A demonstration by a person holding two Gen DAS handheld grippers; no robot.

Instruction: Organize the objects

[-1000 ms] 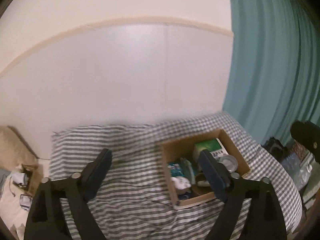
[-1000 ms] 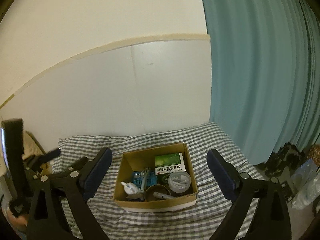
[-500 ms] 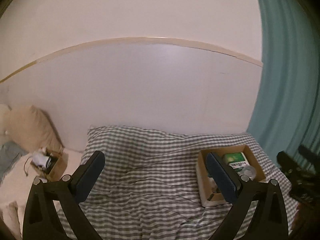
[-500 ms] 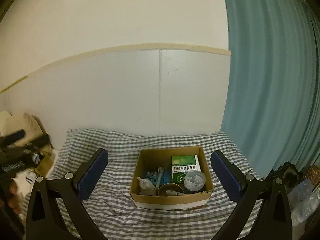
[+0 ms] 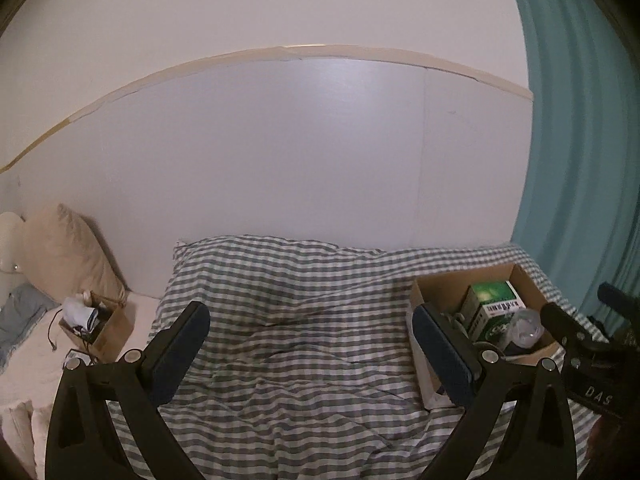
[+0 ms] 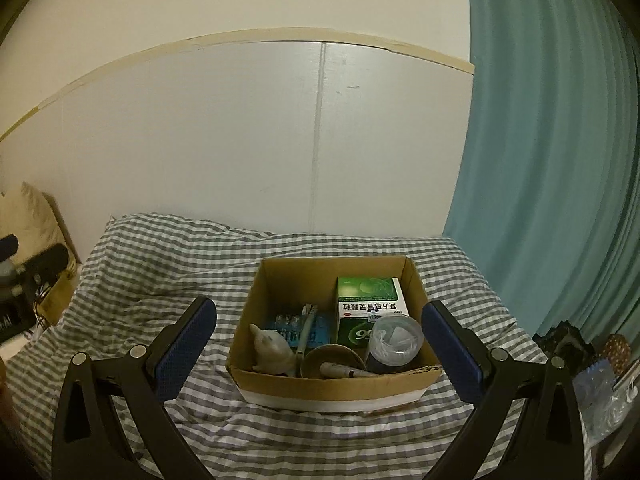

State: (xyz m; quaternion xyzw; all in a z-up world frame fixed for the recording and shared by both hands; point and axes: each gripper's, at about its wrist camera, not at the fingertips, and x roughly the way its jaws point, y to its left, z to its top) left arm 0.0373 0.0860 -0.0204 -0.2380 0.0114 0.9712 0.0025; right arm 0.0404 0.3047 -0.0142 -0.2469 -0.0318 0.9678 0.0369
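Note:
A cardboard box (image 6: 280, 288) stands on a grey checked bedspread (image 6: 160, 248). It holds a green and white medicine carton (image 6: 368, 304), a clear plastic cup (image 6: 394, 336), a white figurine (image 6: 270, 346), a blue packet (image 6: 288, 328), a brown bowl (image 6: 332, 356) and a pen (image 6: 344, 370). My right gripper (image 6: 320, 354) is open and empty, hovering before the box. My left gripper (image 5: 310, 344) is open and empty above the bedspread (image 5: 300, 300), with the box (image 5: 440, 284) to its right. The right gripper shows at the right edge of the left wrist view (image 5: 576, 332).
A teal curtain (image 6: 540, 160) hangs at the right. A white wall panel (image 5: 280, 160) backs the bed. A beige pillow (image 5: 64, 252) and a small cardboard box of clutter (image 5: 96, 324) sit at the far left. Bags lie on the floor at the right (image 6: 600, 368).
Both views have swung. The left gripper turned left, so the box moved to its right edge. The right gripper came closer to the box, which now sits centred between its fingers.

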